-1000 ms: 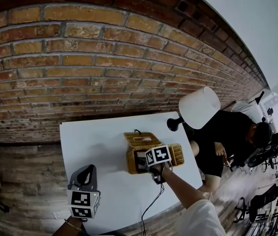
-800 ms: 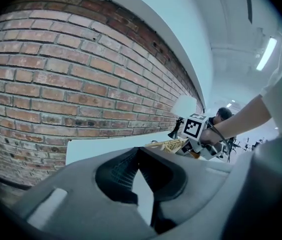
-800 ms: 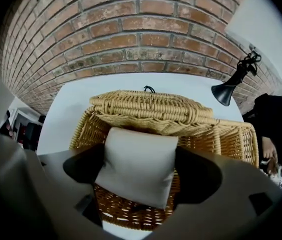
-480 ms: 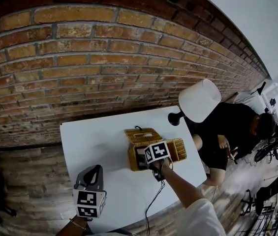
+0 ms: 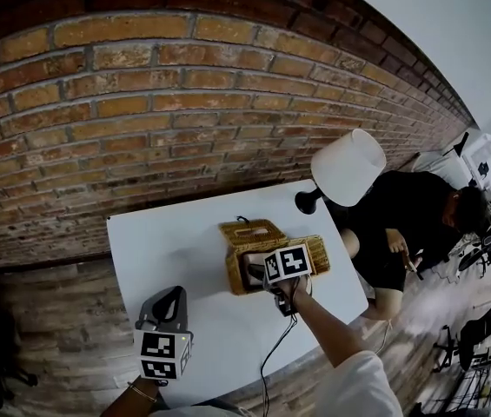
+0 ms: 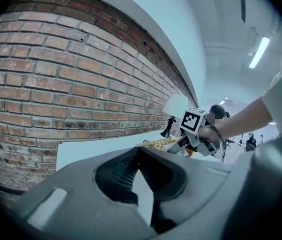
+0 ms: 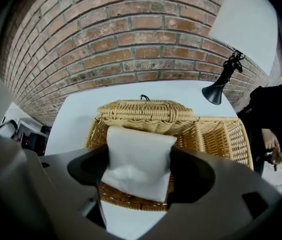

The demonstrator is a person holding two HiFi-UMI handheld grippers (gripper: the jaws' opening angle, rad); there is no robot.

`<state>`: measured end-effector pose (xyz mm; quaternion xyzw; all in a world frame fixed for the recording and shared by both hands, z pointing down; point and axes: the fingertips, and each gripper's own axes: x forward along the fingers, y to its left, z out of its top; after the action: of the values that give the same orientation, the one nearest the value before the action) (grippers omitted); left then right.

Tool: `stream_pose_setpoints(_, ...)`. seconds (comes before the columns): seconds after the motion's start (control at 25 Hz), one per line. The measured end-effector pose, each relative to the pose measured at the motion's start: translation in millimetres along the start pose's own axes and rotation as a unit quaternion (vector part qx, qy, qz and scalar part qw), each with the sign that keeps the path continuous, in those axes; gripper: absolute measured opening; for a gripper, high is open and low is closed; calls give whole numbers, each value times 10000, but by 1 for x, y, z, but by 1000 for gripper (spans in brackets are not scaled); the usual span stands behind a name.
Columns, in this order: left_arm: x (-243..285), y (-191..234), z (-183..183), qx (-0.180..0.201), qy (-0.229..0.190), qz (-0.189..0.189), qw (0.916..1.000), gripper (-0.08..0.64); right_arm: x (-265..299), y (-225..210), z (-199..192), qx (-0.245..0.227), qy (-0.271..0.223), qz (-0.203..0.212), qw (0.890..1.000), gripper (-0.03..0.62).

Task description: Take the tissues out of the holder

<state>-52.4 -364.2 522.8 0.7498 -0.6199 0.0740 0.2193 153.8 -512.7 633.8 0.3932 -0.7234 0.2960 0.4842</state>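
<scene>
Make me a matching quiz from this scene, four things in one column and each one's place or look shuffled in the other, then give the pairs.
Things:
1. tissues
2. wicker holder
3. lamp
4. left gripper

Place or look:
A. at the far right corner of the table
B. between the jaws of the right gripper
C. holding nothing, over the table's near left
D. woven tan, lid open

Pairs: 1-B, 2-D, 3-A, 4-C.

Note: the right gripper's jaws have just been closing, with the tissues between them.
</scene>
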Motion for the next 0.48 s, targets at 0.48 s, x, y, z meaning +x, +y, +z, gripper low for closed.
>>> stream_pose_setpoints(0.48,-17,-29,4,217,-81,-264,9994,9,-53,-3,10,197,-739,-151,9970,388)
